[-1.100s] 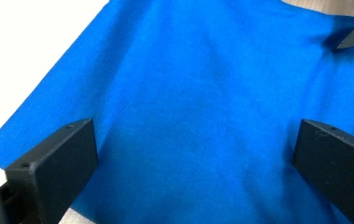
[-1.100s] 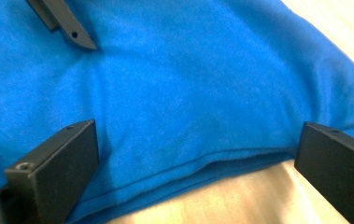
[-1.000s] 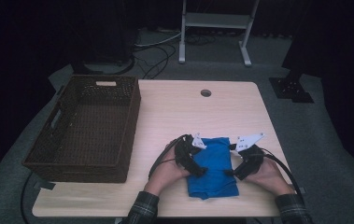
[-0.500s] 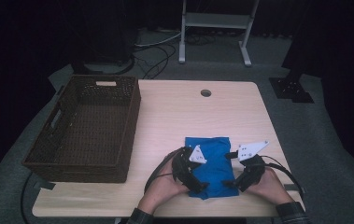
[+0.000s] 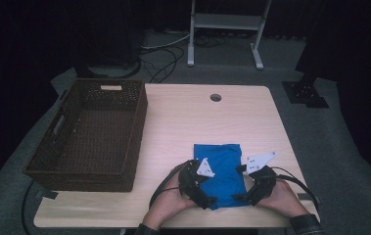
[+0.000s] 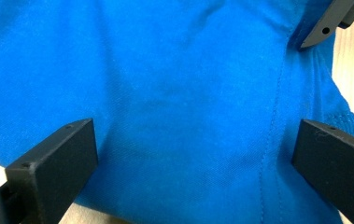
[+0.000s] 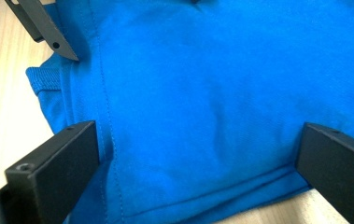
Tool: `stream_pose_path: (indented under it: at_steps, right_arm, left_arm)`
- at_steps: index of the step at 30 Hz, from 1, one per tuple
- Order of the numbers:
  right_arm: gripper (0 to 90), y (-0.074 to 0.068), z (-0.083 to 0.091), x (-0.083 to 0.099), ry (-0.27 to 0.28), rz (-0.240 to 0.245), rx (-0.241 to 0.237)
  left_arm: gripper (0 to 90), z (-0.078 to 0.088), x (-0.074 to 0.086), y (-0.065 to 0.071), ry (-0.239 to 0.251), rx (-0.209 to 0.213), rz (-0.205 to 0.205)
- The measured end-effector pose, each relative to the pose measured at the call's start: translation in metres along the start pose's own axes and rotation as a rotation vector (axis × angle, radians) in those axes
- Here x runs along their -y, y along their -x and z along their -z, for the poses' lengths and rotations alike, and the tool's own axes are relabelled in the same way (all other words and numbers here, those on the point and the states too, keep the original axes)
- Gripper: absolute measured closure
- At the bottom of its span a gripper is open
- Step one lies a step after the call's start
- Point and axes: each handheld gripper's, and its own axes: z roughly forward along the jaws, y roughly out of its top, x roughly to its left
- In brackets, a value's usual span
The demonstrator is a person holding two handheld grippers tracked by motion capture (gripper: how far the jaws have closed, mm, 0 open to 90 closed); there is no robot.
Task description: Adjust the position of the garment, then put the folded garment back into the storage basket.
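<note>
A dark woven basket (image 5: 87,134), rectangular with cut-out handles, is sitting empty on the left half of a pale wood-grain table (image 5: 183,120), well apart from the work. Toward the near edge, right of centre, a folded blue cloth (image 5: 220,169) is lying flat on the table, soft knit with stitched seams. A person's left gripper (image 5: 205,199) is pressing down at the cloth's near-left corner, its black jaws standing wide apart over the fabric. The right gripper (image 5: 242,197) is doing the same at the near-right corner, jaws likewise spread, not clamped on anything. Each is carrying a grey three-cornered plate on top.

From above, the cloth is reading as a plain rectangle; the left gripper view (image 6: 184,116) is showing a raised seam line and faint creases, and the right gripper view (image 7: 202,107) is showing a ribbed hem bunching at one edge. Whether the jaw tips are actually touching the fabric is hard to tell from above.
</note>
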Motion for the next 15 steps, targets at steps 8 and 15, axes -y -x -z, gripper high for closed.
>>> stream_pose_path:
  at_steps: [8, 15]
  right_arm:
    - [0.0, -0.006, -0.002, -0.001, 0.007, -0.007, 0.005]
    - [0.0, -0.005, -0.018, -0.019, -0.021, 0.028, -0.006]
  left_arm:
    - [0.0, 0.003, 0.002, 0.001, -0.010, 0.002, -0.002]
    - [0.0, 0.014, 0.015, -0.004, 0.002, -0.020, 0.027]
